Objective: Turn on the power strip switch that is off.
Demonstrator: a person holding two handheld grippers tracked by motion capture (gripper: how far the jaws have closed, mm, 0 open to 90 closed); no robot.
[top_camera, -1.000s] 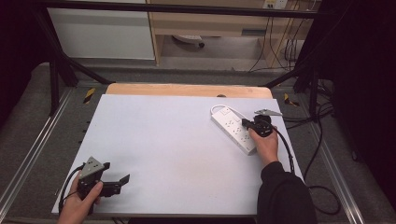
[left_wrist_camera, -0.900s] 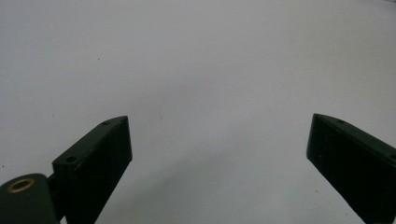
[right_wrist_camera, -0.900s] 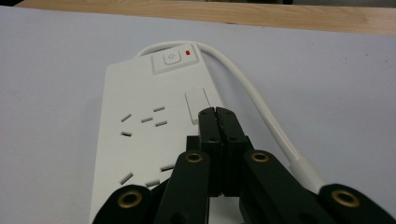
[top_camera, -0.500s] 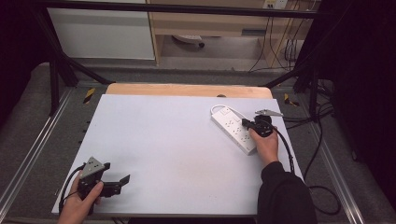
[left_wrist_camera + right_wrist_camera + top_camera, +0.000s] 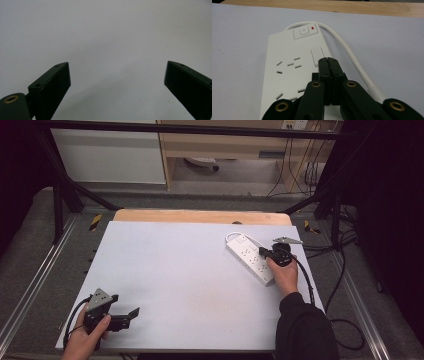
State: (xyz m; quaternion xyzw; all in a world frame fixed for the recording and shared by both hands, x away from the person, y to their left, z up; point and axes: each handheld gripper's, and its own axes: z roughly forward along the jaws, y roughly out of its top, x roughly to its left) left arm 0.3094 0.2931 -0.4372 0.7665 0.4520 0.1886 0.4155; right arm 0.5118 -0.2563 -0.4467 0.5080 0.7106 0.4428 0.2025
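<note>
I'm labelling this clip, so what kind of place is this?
Probably a lab or workshop recording station: a white-topped table inside a black metal frame, a white power strip as the test object, and loose cables trailing by cabinets behind.

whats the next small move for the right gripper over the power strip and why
Probably ease the right gripper forward and down toward the power button. Its jaws are shut, tips over the power strip just short of that button, which suits a press rather than a grasp. The left gripper sits open, far off on the white table.
</note>
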